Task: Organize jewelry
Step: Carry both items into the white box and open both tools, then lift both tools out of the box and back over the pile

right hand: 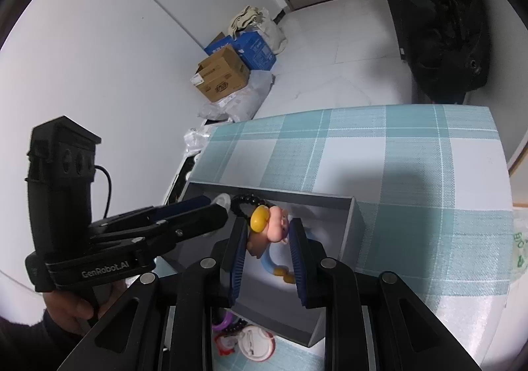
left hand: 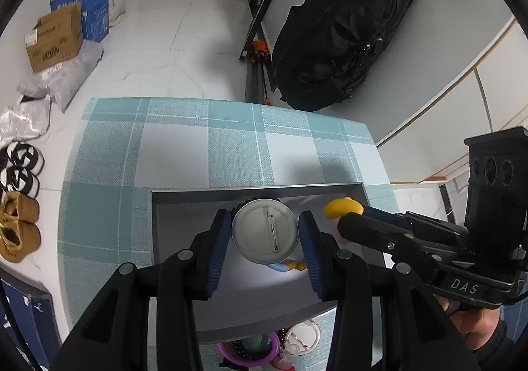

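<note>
A grey open box (left hand: 257, 190) stands on the checked tablecloth; it also shows in the right wrist view (right hand: 354, 219). My left gripper (left hand: 265, 234) is shut on a round pin badge (left hand: 265, 230), back side up, held over the box. My right gripper (right hand: 269, 240) is shut on a pink pig figure with a yellow hat (right hand: 267, 227), also over the box; its hat shows in the left wrist view (left hand: 343, 207). In the box lie a black bead bracelet (right hand: 246, 204) and a blue and yellow ring toy (right hand: 274, 263).
In front of the box lie a purple bangle (left hand: 246, 353), another white badge (right hand: 255, 343) and small trinkets. A black bag (left hand: 343, 31) stands beyond the table. Cardboard boxes (left hand: 54, 37), plastic bags and shoes (left hand: 18, 229) lie on the floor to the left.
</note>
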Available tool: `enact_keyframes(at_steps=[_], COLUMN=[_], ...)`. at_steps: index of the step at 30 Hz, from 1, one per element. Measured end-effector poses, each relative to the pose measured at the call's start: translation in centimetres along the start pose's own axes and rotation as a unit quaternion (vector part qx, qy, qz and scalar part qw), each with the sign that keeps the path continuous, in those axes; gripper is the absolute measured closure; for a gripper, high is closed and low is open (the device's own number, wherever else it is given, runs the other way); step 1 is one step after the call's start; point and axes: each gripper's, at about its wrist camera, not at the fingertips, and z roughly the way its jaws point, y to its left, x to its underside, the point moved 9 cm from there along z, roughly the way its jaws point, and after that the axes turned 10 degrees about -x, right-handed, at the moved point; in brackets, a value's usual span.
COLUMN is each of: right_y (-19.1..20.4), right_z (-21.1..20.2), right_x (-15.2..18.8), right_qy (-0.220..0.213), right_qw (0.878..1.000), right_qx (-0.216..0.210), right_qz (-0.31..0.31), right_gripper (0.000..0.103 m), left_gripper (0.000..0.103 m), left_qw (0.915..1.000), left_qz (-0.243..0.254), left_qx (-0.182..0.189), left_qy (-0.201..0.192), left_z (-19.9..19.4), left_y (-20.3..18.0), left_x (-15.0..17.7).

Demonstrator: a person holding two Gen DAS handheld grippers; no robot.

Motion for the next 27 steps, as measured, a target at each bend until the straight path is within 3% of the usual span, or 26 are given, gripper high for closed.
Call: enact_keyframes(at_steps=[6, 12, 15, 21, 23, 27], right_y=[-0.6, -0.8, -0.3, 0.9, 1.3, 1.9], right_z=[0.6, 0.2, -0.8, -2.5, -2.9, -3.5], right_x=[0.2, 0.1, -0.3, -0.5, -0.5, -0.3], right_qy=[0.007, 0.0, -0.019, -0.046, -0.053, -0.063], right_qw=[1.0, 1.0, 1.0, 0.999, 0.998, 0.997], right_qx=[0.011, 0.025, 0.017, 0.017, 0.023, 0.027], right_qz=[0.01, 0.005, 0.001, -0.021, -0.028, -0.038], right_gripper=[0.078, 0.075, 0.061, 0.049, 0.039, 0.03], left_gripper=[0.066, 0.062, 0.041, 0.039, 0.039, 0.039], left_qw=[0.9999, 0.9992, 0.9984, 0.9975, 0.9976, 0.9972], left_qz=[0.0, -0.037, -0.051, -0.055, -0.052, -0.038], left_qx=[-0.009, 0.009, 0.022, 0.02, 0.01, -0.03], left_qy=[0.01, 0.011, -0.013, -0.04, -0.046, -0.056], left_z=[0.9, 0.6, -0.5, -2.1, -2.5, -3.3], left_y=[0.2, 0.8, 0.9, 1.4, 1.6, 1.9], left_x=[0.5, 0.1, -0.4, -0.6, -0.5, 0.3])
